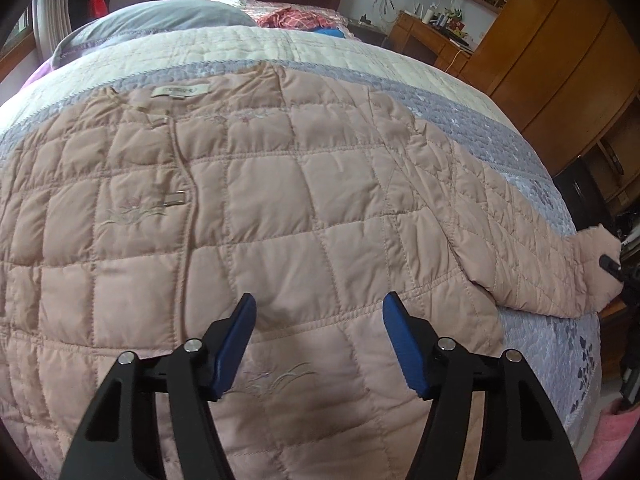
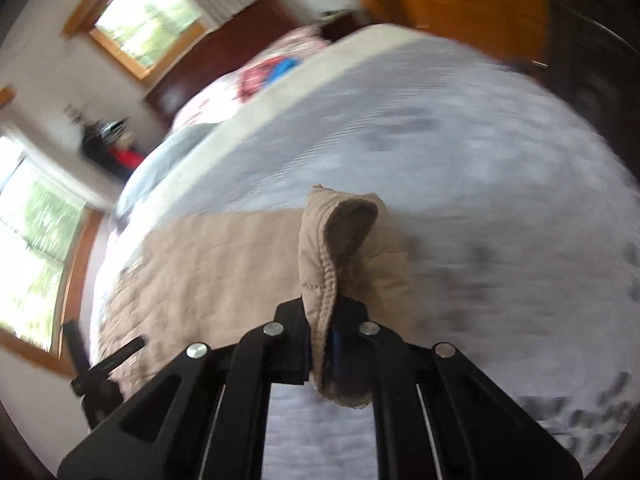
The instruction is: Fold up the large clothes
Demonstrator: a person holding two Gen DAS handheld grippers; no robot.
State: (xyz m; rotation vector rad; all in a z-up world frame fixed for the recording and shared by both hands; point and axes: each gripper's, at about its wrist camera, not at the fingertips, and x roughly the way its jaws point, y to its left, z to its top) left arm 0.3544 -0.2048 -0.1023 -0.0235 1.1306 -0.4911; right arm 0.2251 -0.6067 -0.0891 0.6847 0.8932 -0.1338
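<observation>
Quilted jacket (image 1: 280,208) spread flat, front up, on the bed (image 1: 460,112); right gripper (image 2: 320,344) clamped on the sleeve cuff (image 2: 344,248), presumably to fold it inward, while left gripper (image 1: 316,320) hovers wide open and empty above the hem.

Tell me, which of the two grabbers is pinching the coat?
The right gripper. It is shut on the cuff of the pink quilted jacket. The left gripper hangs open above the jacket, holding nothing.

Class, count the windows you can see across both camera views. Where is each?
2, both in the right wrist view: one wood-framed window at upper left, another at the left edge. Others may be out of frame.
</observation>
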